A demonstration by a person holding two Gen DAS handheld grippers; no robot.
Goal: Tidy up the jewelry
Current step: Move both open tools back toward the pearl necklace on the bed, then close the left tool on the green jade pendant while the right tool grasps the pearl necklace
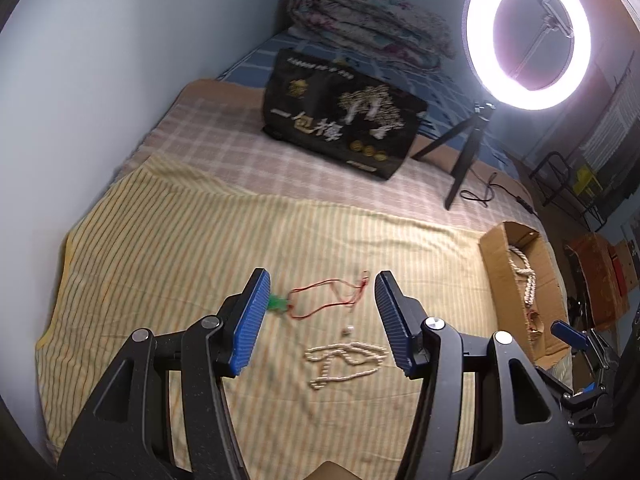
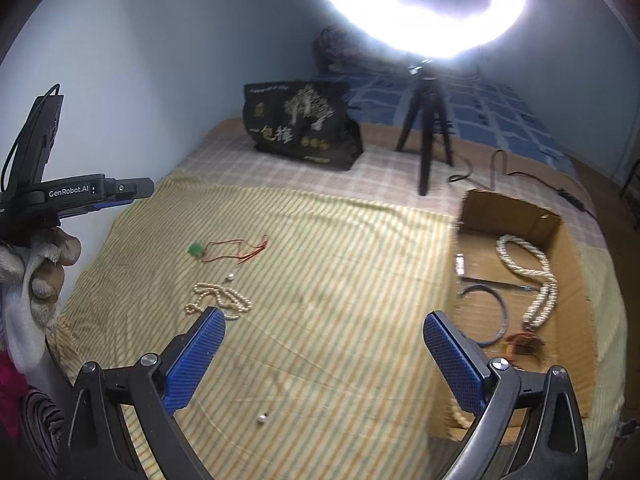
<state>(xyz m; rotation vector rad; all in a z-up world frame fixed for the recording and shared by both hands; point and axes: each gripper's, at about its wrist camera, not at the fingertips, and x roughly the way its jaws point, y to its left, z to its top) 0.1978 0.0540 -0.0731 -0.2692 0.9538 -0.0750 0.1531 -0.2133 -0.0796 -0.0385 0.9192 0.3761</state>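
A pearl necklace [image 1: 346,362] lies coiled on the yellow striped cloth [image 1: 180,248], with a red cord necklace [image 1: 328,298] and its green pendant [image 1: 278,303] just beyond. My left gripper [image 1: 320,312] is open and empty above them. A small pearl earring [image 1: 349,330] lies between the necklaces. My right gripper [image 2: 322,344] is open and empty over the cloth [image 2: 340,260], left of the cardboard box [image 2: 568,248]. The box holds a long pearl necklace [image 2: 532,268], a blue bangle [image 2: 502,316] and a red piece [image 2: 524,340]. A loose pearl [image 2: 262,418] lies near me.
A ring light [image 1: 528,36] on a black tripod [image 1: 460,152] stands at the back right, its cable [image 2: 520,176] trailing on the bed. A black printed bag [image 1: 340,124] stands behind the cloth. Folded quilts [image 1: 368,24] lie by the wall.
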